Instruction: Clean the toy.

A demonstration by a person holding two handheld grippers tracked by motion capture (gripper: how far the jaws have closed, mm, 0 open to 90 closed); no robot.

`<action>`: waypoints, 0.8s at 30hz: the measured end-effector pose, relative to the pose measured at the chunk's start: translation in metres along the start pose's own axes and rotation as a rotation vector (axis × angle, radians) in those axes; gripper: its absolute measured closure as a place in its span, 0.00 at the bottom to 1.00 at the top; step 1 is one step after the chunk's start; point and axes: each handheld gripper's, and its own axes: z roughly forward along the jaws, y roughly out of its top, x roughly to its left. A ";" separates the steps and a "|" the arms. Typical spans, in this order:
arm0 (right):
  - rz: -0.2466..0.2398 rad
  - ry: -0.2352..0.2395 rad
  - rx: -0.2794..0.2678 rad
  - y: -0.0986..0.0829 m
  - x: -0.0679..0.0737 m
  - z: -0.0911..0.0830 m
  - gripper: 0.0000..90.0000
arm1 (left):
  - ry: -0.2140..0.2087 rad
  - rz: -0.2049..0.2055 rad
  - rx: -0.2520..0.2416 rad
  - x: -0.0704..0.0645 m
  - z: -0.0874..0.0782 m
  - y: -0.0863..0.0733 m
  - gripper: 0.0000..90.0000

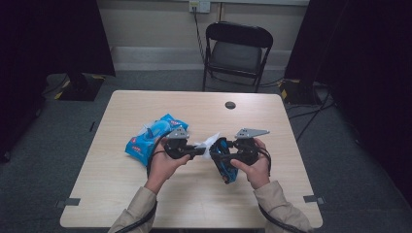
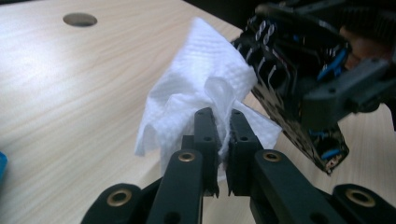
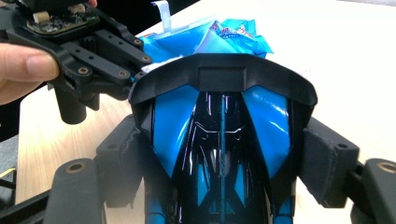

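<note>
The left gripper pinches a white wipe between its jaws, touching the blue-and-black toy car at its three o'clock. The right gripper clamps the car's sides, its long axis running twelve to six, above the table.

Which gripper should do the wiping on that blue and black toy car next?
Left. The left gripper already pinches the white wipe right beside the toy car, while the right gripper is clamped around the car's body, so it likely has to keep holding.
</note>
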 end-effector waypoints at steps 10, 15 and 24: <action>-0.004 0.008 0.005 -0.002 0.000 0.000 0.28 | 0.010 0.003 -0.028 0.000 0.000 0.011 0.94; -0.004 0.012 0.000 -0.002 0.001 0.001 0.28 | -0.032 -0.006 -0.022 -0.004 0.007 0.006 0.95; 0.012 0.025 -0.009 -0.002 -0.001 0.001 0.28 | -0.093 -0.021 -0.009 -0.010 0.017 -0.007 0.95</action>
